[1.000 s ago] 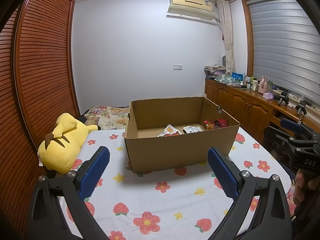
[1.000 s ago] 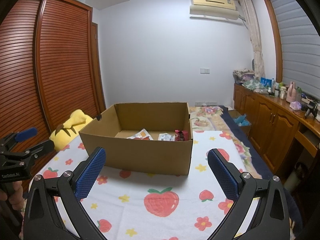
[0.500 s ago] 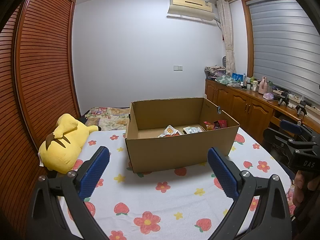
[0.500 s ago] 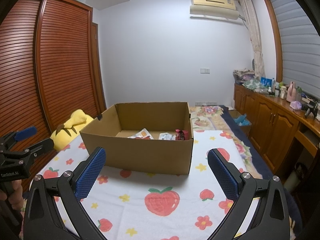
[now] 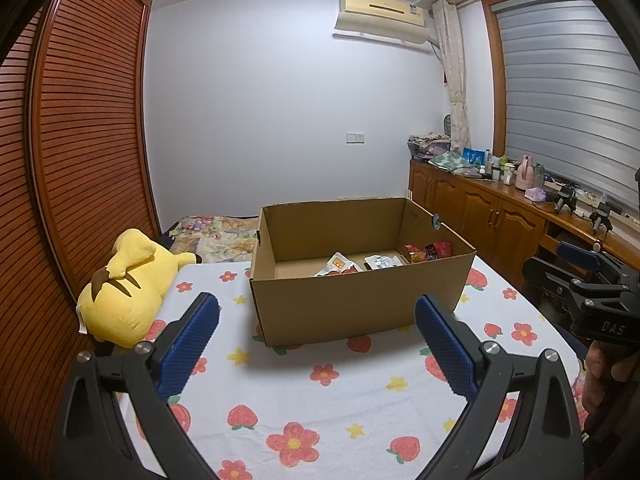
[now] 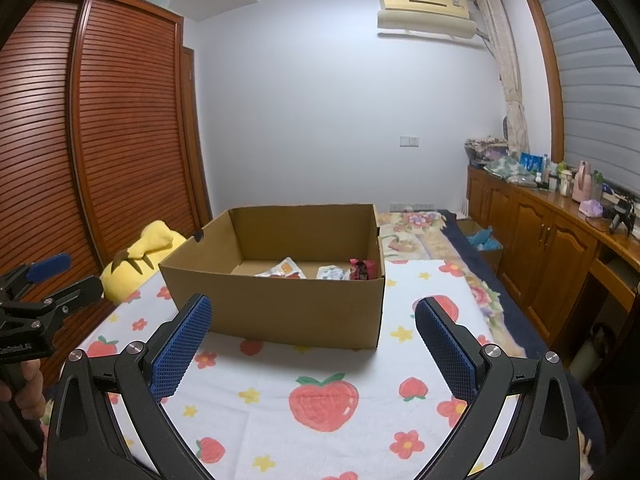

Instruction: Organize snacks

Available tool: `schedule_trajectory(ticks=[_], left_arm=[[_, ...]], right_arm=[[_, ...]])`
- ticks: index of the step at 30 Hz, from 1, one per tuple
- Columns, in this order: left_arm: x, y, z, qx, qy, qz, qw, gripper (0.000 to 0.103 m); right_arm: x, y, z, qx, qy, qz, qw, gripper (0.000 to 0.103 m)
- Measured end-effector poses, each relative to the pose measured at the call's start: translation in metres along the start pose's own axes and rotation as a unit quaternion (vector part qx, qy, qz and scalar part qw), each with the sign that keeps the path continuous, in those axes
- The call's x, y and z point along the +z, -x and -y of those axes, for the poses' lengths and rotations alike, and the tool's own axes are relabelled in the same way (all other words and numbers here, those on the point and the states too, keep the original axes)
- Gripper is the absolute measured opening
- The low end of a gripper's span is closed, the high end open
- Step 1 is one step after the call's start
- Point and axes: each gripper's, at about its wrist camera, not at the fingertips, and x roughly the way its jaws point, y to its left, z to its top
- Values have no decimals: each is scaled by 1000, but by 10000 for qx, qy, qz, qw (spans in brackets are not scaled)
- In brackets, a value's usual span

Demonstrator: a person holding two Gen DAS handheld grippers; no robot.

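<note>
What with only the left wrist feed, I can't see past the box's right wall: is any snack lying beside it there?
Observer: No. The right wrist view shows only the strawberry cloth beside that wall of the cardboard box.
Operator: Is the right hand-held gripper ready to grasp?
Observer: Yes. The right hand-held gripper has its fingers wide apart with nothing between them, short of the box.
Operator: Anything beyond the bed on that side?
Observer: A small open carton holding something teal sits low beside the wooden cabinets.
</note>
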Motion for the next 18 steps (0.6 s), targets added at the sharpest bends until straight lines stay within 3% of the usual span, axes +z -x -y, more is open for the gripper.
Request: schedule_trajectory(ticks=[18], left_arm=[[0,-1,-1,9,10,-25,10000,99]], right_arm=[[0,0,0,3,-6,3,10000,103]])
